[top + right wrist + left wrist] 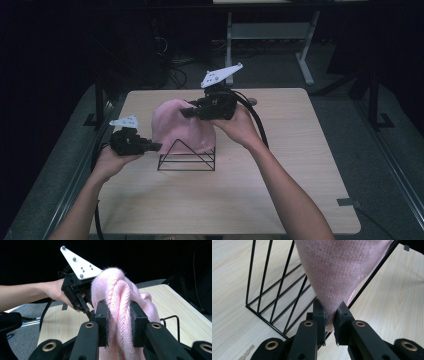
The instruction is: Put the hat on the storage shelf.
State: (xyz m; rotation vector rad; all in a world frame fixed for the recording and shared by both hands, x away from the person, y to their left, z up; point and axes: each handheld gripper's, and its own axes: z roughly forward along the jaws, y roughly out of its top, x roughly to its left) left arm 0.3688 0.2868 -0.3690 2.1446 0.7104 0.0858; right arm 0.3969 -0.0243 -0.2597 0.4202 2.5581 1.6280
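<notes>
A pink knitted garment (177,127) hangs over a black wire rack (186,159) in the middle of the table. My left gripper (154,146) sits at the garment's lower left edge, shut on a thin fold of the pink knit (337,277) beside the rack's wires (277,292). My right gripper (187,112) is at the top of the garment, its jaws shut on a thick bunched roll of the knit (120,305). In the right gripper view the left gripper (87,310) shows beyond the garment with its grey plate (78,263) on top.
The light wooden table (280,180) has bare surface in front of and to the right of the rack. A dark floor, cables and a white table frame (305,55) lie beyond the far edge.
</notes>
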